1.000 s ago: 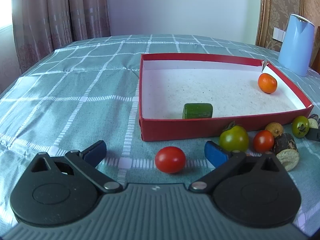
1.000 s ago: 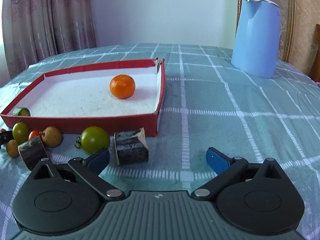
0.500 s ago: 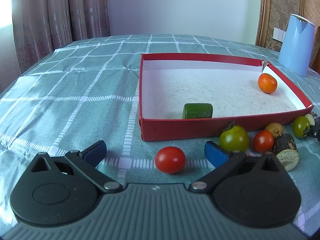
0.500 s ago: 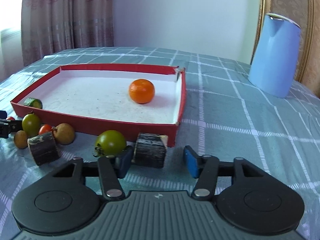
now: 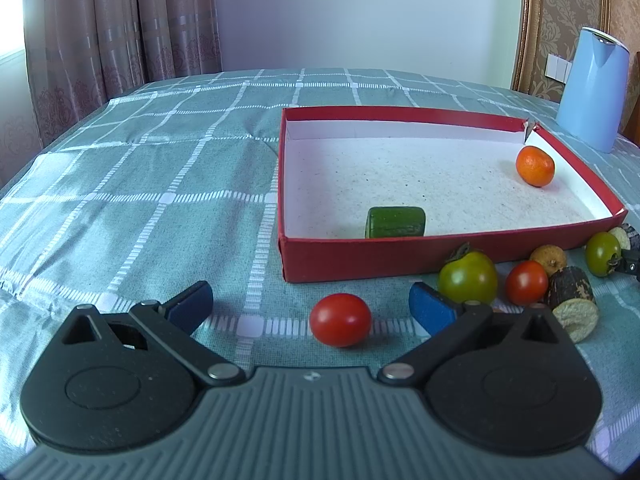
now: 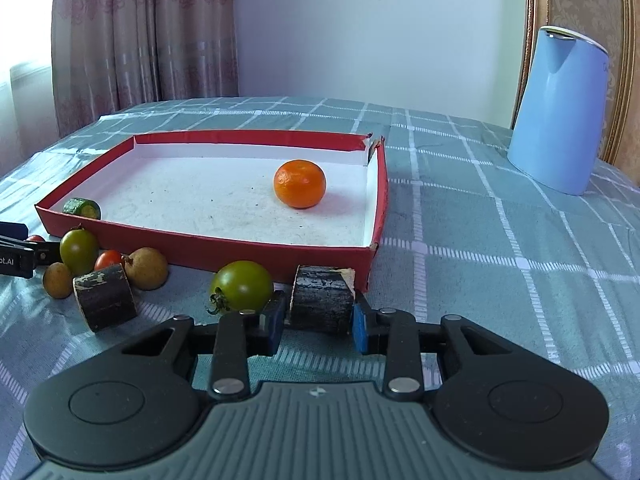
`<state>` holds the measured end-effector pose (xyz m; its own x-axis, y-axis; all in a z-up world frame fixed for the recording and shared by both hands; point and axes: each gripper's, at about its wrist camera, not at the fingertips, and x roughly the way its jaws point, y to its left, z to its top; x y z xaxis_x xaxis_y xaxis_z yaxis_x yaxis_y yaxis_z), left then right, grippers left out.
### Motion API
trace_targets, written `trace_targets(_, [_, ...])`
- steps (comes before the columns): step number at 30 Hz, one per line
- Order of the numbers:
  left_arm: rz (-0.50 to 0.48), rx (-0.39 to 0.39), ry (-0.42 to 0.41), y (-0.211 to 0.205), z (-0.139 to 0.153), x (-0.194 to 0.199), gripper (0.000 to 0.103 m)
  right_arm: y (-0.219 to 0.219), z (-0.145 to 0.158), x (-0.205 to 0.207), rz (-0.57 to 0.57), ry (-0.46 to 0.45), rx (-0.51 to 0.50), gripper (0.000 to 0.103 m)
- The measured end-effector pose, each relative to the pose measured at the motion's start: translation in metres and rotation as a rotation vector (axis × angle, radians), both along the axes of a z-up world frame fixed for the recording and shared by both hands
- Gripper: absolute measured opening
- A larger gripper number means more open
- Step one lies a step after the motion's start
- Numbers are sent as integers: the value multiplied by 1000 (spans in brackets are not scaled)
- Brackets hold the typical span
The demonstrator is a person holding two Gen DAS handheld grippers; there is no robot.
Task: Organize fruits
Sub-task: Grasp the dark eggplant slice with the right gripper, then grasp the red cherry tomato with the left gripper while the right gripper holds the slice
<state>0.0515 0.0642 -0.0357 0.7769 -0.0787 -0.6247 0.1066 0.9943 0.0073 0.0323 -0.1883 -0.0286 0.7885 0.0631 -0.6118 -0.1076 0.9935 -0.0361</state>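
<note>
Fruits number two inside the red box (image 5: 400, 270): one orange (image 6: 299, 183) and one green cucumber piece (image 5: 395, 222). Outside it lie two green tomatoes, two red tomatoes, two brown longans and two dark bark-covered chunks. Right gripper (image 6: 318, 326) has its fingers clamped on one chunk (image 6: 322, 298) by the box's corner. Left gripper (image 5: 310, 306) is spread wide around one red tomato (image 5: 340, 319), not touching it.

Both cameras sit low over the worktop (image 5: 160, 184), looking forward past their own jaws: the left view faces the box (image 5: 400, 264) from its near left corner, the right view from its near right corner, sharing box, orange (image 6: 300, 184) and kettle (image 6: 560, 120).
</note>
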Motion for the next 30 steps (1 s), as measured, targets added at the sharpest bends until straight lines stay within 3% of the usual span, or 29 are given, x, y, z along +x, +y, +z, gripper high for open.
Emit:
trace_targets(26, [3, 11, -4, 0, 0, -1, 103, -2, 0, -1, -11, -4, 19, 32])
trace_targets(28, [-2, 16, -12, -2, 1, -3, 99, -3, 1, -1, -17, -7, 25, 32])
trace_targets(30, [-38, 12, -31, -3, 2, -9, 85, -4, 2, -3, -25, -21, 30, 32])
